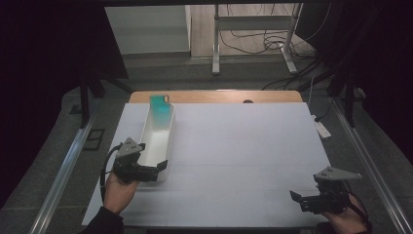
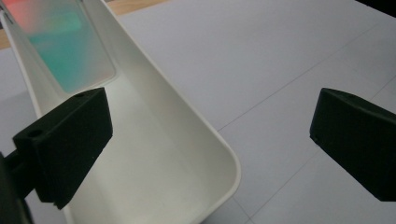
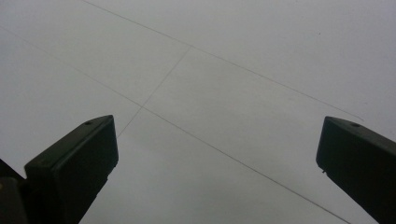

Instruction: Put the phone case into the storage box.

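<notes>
Jaws of the left gripper [image 1: 155, 169] stand wide apart and hold nothing; in the left gripper view one jaw sits inside the white tray [image 2: 187, 154], over its floor, and the other outside its long wall, so the near corner of the tray lies between them without touching either. Tray: a long, narrow white trough on the white table cover [image 1: 243, 156], its length running away from the person. Teal card [image 1: 160, 109]: a flat translucent green piece with a reddish tint at one corner, leaning tilted against the tray's far end, well apart from the left gripper. Right gripper [image 1: 298, 197]: well to the right of the tray, near the person's edge of the cover, jaws likewise spread wide and empty over bare surface crossed by faint seam lines. Risks, as judged: closing on the thin wall near one end could tip or swing the light tray, and the leaning card could slide flat or spill out; a jaw bumping the rim on approach could push the tray off line. Markings: no brand, label or writing can be read on tray, card or grippers.
</notes>
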### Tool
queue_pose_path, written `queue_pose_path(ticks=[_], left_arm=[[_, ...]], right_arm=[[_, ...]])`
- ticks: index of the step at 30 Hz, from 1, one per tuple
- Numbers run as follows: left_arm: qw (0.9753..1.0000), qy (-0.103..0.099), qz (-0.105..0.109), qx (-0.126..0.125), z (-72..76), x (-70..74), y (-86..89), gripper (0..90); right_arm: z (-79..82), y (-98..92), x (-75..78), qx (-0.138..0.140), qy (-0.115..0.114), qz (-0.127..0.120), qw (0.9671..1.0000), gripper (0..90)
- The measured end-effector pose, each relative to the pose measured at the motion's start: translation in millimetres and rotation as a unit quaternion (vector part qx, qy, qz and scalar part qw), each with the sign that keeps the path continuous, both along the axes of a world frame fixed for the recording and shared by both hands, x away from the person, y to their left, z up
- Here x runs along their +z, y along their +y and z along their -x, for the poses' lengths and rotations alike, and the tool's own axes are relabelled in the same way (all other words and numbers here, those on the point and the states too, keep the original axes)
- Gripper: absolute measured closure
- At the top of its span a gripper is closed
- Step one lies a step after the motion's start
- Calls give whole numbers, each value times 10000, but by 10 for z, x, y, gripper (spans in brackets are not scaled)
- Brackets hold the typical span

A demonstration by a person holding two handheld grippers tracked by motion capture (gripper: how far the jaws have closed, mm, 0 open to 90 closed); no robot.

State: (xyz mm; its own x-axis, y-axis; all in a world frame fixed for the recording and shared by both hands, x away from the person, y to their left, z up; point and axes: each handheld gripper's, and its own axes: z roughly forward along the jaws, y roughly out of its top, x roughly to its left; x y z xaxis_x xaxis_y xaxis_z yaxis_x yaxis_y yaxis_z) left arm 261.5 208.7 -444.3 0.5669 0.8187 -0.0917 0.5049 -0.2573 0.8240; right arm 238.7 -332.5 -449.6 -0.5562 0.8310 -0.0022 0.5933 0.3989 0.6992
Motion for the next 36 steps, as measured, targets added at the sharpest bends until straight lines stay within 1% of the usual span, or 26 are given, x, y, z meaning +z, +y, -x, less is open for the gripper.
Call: queue_pose_path(ticks=[7, 11, 19, 21, 31, 36], left_arm=[[9999, 26, -44, 106, 97, -19, 49, 0], [9999, 44, -21, 166, 149, -37, 80, 0], [9996, 69, -42, 261, 232, -61, 131, 0], [9995, 81, -68, 295, 277, -72, 156, 0], [9991, 143, -66, 383, 420, -119, 224, 0], [9989, 174, -30, 427, 490, -136, 252, 0]], right_arm=[[0, 3, -1, -2, -2, 8, 10000, 0], [1, 7, -3, 0, -4, 13, 10000, 0], [2, 10, -3, -1, 2, 29, 10000, 0], [1, 11, -3, -4, 2, 33, 10000, 0], [0, 15, -6, -5, 4, 50, 10000, 0], [-1, 18, -7, -6, 7, 64, 10000, 0]])
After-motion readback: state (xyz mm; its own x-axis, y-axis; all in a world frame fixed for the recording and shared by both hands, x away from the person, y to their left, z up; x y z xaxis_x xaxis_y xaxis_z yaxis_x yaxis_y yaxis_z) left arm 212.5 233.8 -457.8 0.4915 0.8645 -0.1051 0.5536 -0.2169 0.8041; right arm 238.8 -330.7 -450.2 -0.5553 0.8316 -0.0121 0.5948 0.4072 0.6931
